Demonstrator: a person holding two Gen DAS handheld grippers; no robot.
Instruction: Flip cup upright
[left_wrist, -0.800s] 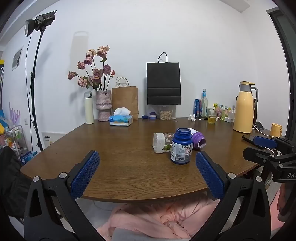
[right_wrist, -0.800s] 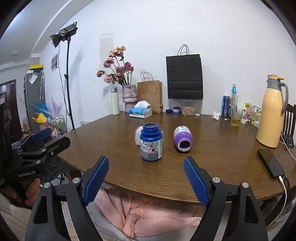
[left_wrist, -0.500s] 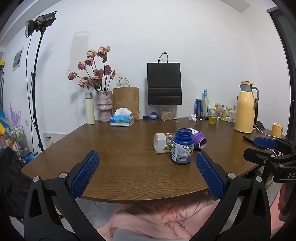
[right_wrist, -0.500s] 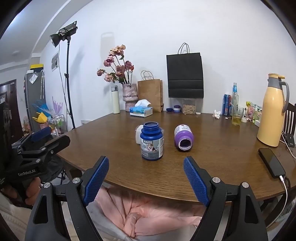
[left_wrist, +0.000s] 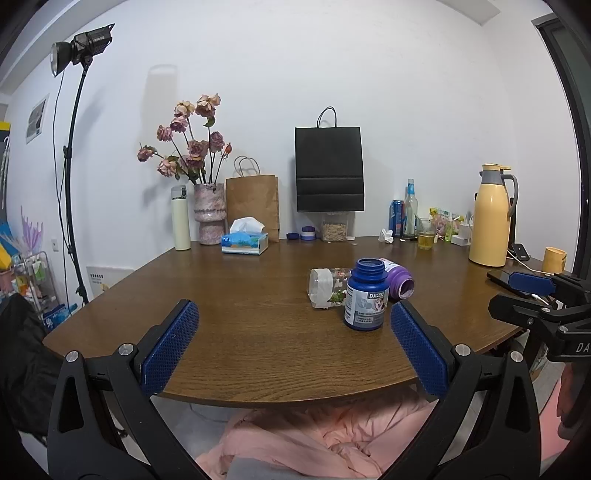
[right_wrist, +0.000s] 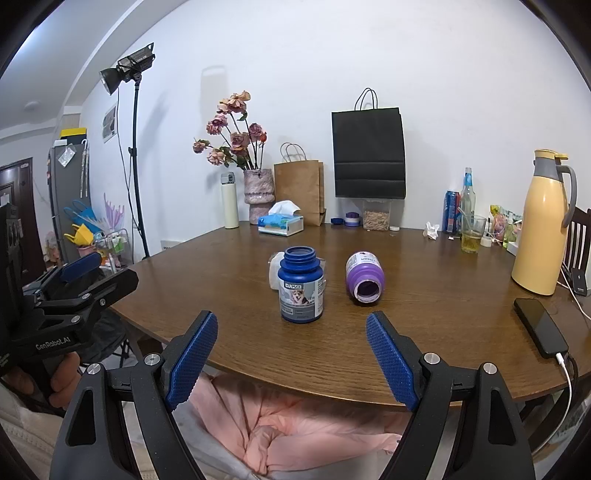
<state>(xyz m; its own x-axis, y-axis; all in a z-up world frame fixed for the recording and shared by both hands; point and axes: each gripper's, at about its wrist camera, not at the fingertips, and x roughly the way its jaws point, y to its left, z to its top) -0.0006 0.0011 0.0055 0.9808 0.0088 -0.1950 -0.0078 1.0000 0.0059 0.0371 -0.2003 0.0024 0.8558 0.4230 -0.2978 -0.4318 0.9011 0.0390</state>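
The left claw (left_wrist: 293, 349) hangs at the desk's (left_wrist: 240, 295) near edge, fingers spread wide, nothing between them. Bare wood stretches left of the clear cup (left_wrist: 327, 288), which lies on its side mid-desk behind the upright blue bottle (right_wrist: 301, 286) with a dog label, purple bottle (right_wrist: 364, 278) toppled beside it. The right claw (right_wrist: 291, 360), also wide apart, faces them. Its neighbour's body reads "GenRobot.AI".
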